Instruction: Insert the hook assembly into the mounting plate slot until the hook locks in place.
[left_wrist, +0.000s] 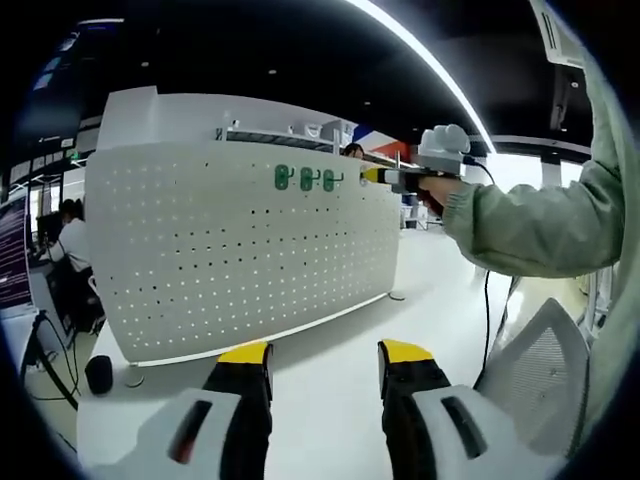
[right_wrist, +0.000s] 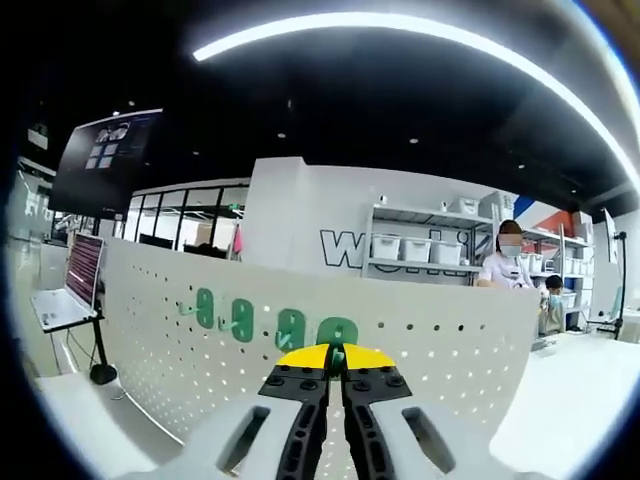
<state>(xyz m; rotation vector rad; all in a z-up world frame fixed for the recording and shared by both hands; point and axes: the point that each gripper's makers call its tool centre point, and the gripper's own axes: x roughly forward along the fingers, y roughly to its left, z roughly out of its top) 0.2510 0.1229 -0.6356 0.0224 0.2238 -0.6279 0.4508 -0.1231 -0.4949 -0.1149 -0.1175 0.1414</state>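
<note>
Fourth green hook (right_wrist: 338, 335) — lower part behind right tongs (right_wrist: 335, 362)

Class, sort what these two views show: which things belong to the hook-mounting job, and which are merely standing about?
Belongs to the job:
- pegboard
- green hooks already on it
- green hook pinched in the right tool
- left tool, open

Standing about:
- laptop
- shelf of bins
- mesh chair

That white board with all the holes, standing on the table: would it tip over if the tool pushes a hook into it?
Possibly. The pegboard stands upright on its bottom edge on the table, with no brace visible, so a hard push near its top might rock it. It looks thin yet rigid, and its curve probably steadies it. The right tool presses a green hook there.
</note>
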